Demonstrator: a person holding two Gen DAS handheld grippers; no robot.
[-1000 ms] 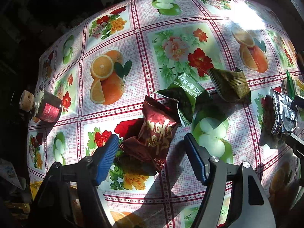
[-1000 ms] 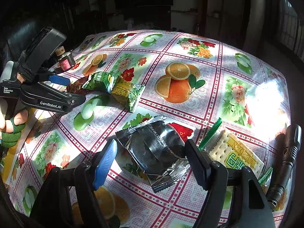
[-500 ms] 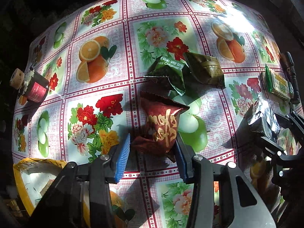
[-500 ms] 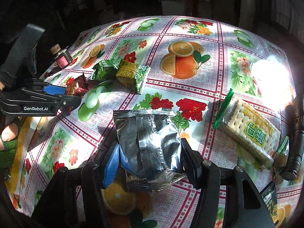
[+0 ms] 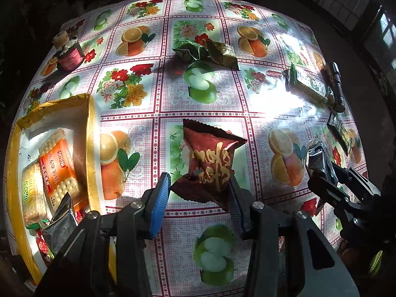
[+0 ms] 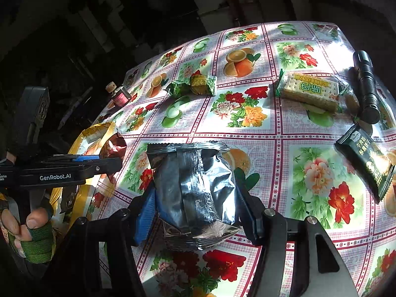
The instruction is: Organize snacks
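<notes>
over the fruit-print bench (image 5: 153, 94), the left gripper (image 5: 198, 193) is clamped on a dark red snack bag (image 5: 210, 163) held up beside the yellow box (image 5: 91, 133) of crackers. the right gripper (image 6: 195, 203) pinches a silver snack bag (image 6: 195, 185), also lifted off the bench.

table (image 5: 259, 106) | green packets (image 5: 205, 52) | cracker pack (image 6: 309, 91) | flashlight (image 6: 366, 84) | jar (image 5: 69, 54)

glossy crinkled foil on the silver packet (image 6: 195, 193), shiny smooth plastic tablecloth (image 6: 284, 128)
</notes>
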